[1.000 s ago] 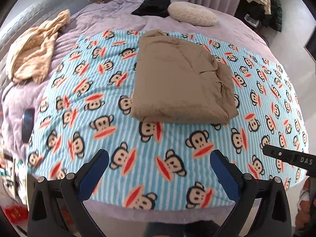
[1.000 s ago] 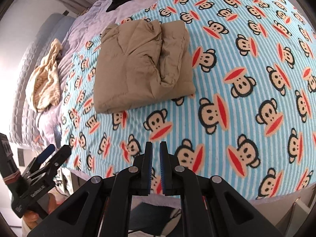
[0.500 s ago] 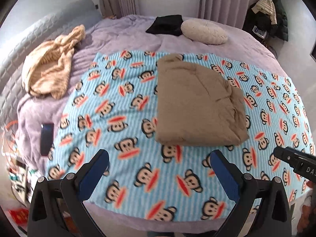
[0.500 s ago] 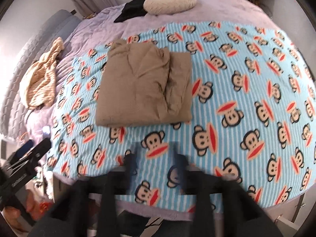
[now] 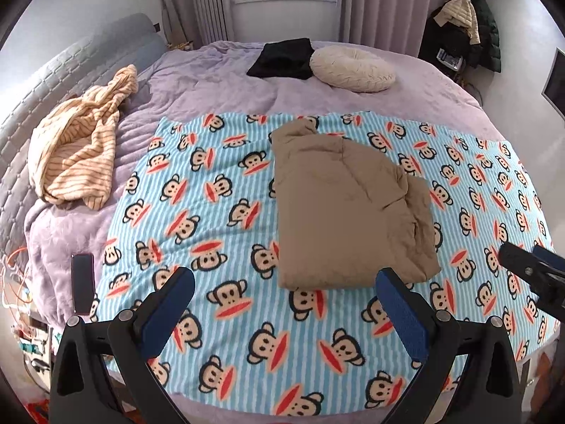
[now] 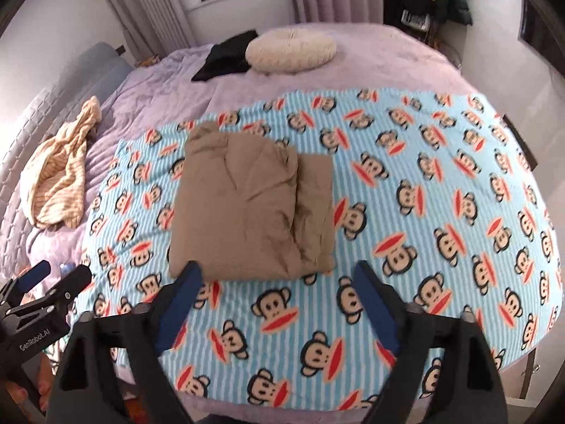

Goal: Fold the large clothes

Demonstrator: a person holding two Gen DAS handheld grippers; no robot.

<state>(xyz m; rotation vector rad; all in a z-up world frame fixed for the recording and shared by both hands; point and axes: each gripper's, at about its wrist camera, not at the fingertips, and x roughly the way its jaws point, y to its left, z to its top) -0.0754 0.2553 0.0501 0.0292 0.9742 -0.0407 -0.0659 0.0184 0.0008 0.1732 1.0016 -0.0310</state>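
Observation:
A tan garment (image 5: 348,208) lies folded into a thick rectangle on a blue striped monkey-print blanket (image 5: 212,233) on the bed; it also shows in the right wrist view (image 6: 252,212). My left gripper (image 5: 284,304) is open and empty, held back above the blanket's near edge, short of the garment. My right gripper (image 6: 277,298) is open and empty, also above the near edge, just short of the garment's front edge. The right gripper shows at the right of the left wrist view (image 5: 529,272); the left gripper shows at the left of the right wrist view (image 6: 53,282).
A striped beige garment (image 5: 77,148) lies crumpled on the purple bedspread (image 5: 219,84) at left. A black garment (image 5: 282,58) and a cream round cushion (image 5: 353,69) lie at the far side. A dark phone (image 5: 83,288) lies near the left edge. Coats (image 5: 466,17) hang at far right.
Both grippers have pulled back and up from the bed, so more of the room shows. My right gripper has gone from shut to open. The folded garment has not moved.

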